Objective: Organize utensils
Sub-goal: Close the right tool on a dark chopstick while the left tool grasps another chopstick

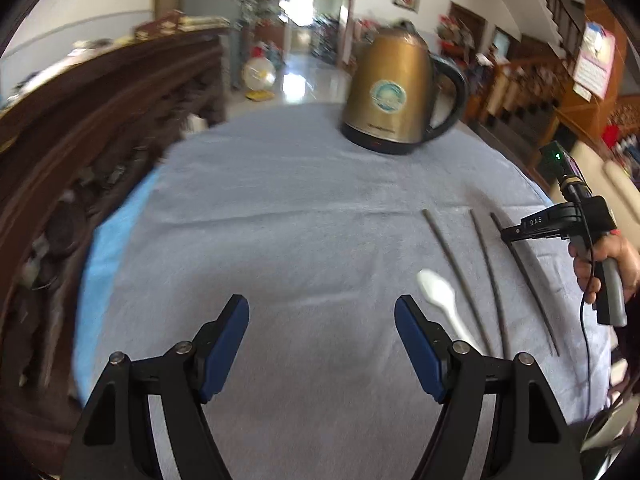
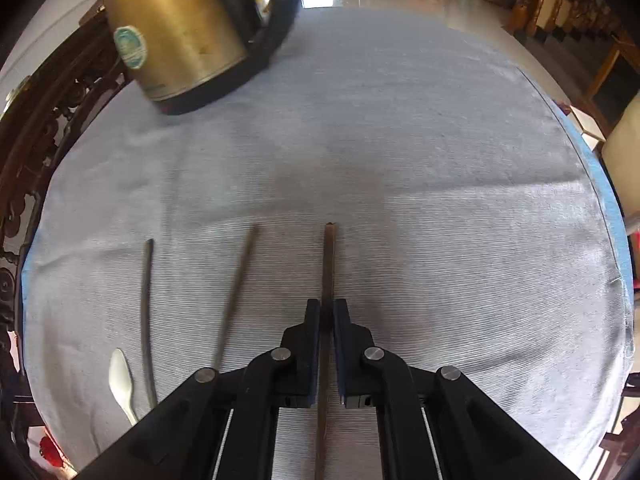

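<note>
Three dark chopsticks lie side by side on the grey cloth. In the right wrist view my right gripper [image 2: 327,305] is shut on the rightmost chopstick [image 2: 330,256], which runs straight out between the pads. The middle chopstick [image 2: 236,296] and the left chopstick [image 2: 147,312] lie free, with a white spoon [image 2: 120,376] at the far left. In the left wrist view my left gripper [image 1: 322,308] stands open over bare cloth with nothing between its fingers. The spoon [image 1: 438,296] lies just right of it. Further right, the right gripper [image 1: 508,234] pinches the outer chopstick [image 1: 528,284].
A brass-coloured electric kettle [image 1: 396,92] with a black base and handle stands at the far side of the round table [image 1: 280,220]. Carved dark wooden furniture [image 1: 100,128] borders the left edge. A hand [image 1: 608,256] and a trailing cable are at the right.
</note>
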A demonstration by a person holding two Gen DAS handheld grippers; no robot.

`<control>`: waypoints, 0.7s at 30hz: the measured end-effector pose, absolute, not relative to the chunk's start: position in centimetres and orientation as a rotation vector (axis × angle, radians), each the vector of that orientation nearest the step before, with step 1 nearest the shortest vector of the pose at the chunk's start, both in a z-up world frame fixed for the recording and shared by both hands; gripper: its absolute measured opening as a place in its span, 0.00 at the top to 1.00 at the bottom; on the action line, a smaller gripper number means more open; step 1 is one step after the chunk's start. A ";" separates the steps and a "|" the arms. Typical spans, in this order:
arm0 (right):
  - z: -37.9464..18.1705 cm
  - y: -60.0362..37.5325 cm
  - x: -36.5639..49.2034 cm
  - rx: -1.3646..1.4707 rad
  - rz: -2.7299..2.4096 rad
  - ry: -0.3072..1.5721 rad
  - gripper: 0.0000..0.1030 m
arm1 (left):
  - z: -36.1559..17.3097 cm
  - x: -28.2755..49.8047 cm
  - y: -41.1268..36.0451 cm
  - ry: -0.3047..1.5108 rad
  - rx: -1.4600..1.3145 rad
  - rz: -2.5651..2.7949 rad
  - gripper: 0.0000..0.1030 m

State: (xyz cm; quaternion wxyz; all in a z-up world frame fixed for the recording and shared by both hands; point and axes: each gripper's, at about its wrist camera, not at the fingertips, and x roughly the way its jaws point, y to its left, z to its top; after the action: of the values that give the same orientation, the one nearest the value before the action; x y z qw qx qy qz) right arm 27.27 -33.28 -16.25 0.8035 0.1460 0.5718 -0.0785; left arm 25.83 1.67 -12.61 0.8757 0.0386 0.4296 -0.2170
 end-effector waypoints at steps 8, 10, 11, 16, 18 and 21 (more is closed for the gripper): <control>-16.0 -34.2 29.2 0.303 -0.146 1.307 0.91 | -13.2 32.4 -8.5 1.100 0.073 -0.626 0.26; -15.9 -34.7 29.5 0.328 -0.130 1.315 0.91 | -14.1 33.8 -10.8 1.160 0.071 -0.611 0.26; -15.9 -35.2 29.6 0.349 -0.116 1.315 0.91 | -14.4 34.0 -11.3 1.174 0.071 -0.602 0.26; -15.8 -37.7 29.0 0.395 -0.072 1.299 0.93 | -16.3 35.3 -14.7 1.265 0.100 -0.565 0.26; -15.4 -38.7 28.1 0.366 -0.092 1.299 0.93 | -16.9 35.5 -15.6 1.291 0.103 -0.549 0.26; -15.2 -39.5 27.6 0.326 -0.096 1.305 0.93 | -17.7 35.3 -16.6 1.319 0.114 -0.545 0.40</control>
State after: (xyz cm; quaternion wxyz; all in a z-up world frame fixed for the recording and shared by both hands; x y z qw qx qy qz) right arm 27.57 -39.50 -15.20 0.7812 0.1510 0.6041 -0.0446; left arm 35.34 -16.61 -17.70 0.7545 0.0524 0.6048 -0.2496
